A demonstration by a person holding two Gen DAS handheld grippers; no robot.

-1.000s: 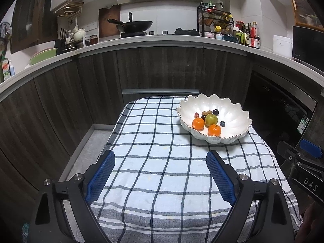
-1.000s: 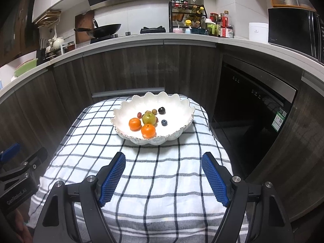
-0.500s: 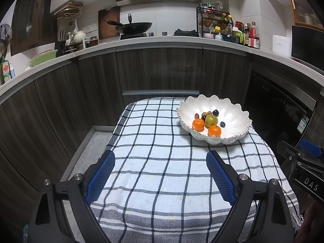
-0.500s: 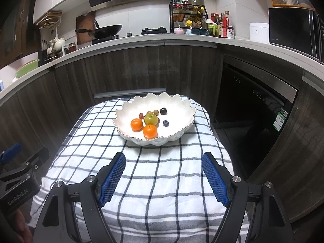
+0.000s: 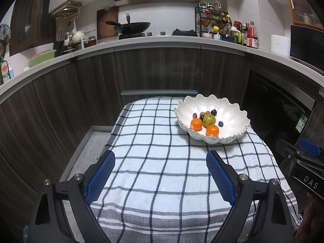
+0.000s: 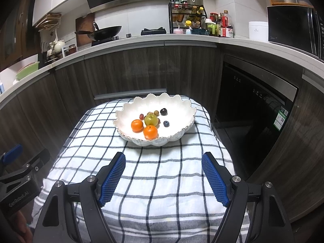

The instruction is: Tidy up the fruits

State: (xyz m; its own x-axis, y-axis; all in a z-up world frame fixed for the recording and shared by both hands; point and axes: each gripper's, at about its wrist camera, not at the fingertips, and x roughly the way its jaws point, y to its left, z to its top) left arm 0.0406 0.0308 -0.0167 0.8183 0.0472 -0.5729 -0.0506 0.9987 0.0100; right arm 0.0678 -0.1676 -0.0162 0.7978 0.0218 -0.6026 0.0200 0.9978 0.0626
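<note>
On the left wrist view, the checked cloth (image 5: pixel 162 174) covers a small table; its left edge drops to grey floor, far edge sits close to dark cabinets. Near half of the cloth is bare, open room. Left gripper (image 5: pixel 161 158) hangs above the near edge, jaws spread wide, nothing between them. White scalloped bowl (image 5: pixel 232 109) sits at the far right corner of the cloth. Inside: two oranges (image 5: pixel 196 124), a green apple (image 5: pixel 209 119), a blueberry (image 5: pixel 220 124), a dark plum (image 5: pixel 213 112), small brownish fruits behind, too small to tell. Right gripper's body at the right edge reads "DAS".

On the right wrist view, right gripper (image 6: pixel 163 161) is over the near middle of the cloth, jaws released, empty, bare cloth between it and the bowl (image 6: pixel 182 109). Bowl sits toward the far edge, rim near the right edge. Black appliance front (image 6: pixel 253 109) stands just right of the table, green sticker on it unreadable. Left gripper's body at left reads "GenRobot.AI".
</note>
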